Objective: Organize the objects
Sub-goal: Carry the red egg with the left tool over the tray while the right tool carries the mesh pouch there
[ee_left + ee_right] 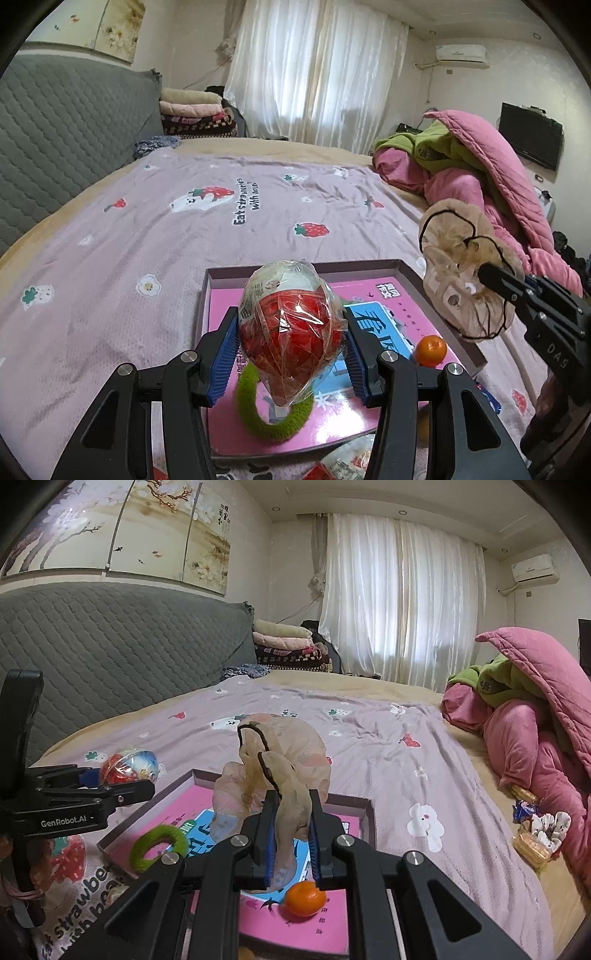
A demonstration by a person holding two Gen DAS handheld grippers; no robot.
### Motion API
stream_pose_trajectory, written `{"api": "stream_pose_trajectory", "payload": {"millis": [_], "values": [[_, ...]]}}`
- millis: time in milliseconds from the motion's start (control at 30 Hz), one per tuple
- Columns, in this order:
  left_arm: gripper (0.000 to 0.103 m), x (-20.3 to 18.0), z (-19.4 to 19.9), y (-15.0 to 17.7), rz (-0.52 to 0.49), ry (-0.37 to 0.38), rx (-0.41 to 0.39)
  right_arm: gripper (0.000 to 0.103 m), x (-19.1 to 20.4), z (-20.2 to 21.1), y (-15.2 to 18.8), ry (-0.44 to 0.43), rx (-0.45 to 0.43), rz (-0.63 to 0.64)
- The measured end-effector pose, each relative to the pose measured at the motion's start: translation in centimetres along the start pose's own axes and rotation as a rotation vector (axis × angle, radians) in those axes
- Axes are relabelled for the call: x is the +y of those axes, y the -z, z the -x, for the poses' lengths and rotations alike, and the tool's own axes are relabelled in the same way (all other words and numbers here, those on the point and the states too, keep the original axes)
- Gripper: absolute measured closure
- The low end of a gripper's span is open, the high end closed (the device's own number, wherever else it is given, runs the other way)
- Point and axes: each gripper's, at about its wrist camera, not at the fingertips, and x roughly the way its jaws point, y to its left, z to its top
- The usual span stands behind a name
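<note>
My left gripper (291, 354) is shut on a plastic-wrapped red and white egg-shaped snack (291, 328) and holds it above the shallow box tray (436, 284); the snack also shows in the right wrist view (127, 766). My right gripper (291, 834) is shut on a beige frilly scrunchie (273, 768) with dark trim, held above the tray (365, 805); the scrunchie also shows in the left wrist view (461, 266). In the tray lie a green fuzzy ring (269, 421) (157, 843), a small orange (430, 350) (304, 899) and a pink and blue printed sheet.
The tray sits on a lilac strawberry-print blanket (147, 240) on a bed. A pink and green quilt pile (480, 166) lies at the right. Wrapped snacks and a white scrunchie (535, 827) lie at the bed's right edge. More packets (343, 461) lie in front of the tray.
</note>
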Motion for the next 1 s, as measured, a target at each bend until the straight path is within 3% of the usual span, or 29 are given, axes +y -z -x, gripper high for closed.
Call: {"api": "stream_pose_trajectory", "payload": {"millis": [500,1000], "values": [[0.05,-2.5,-2.2,0.7,-0.066,0.044,0.025,0.088,-1.7,-1.6,0.3,0.02,0.028,-0.03],[0.049,-3.9,-5.0,2.5,-0.129,0.061,0.108,0.088,0.7,-4.2,2.9,0.004,0.14,0.039]]}}
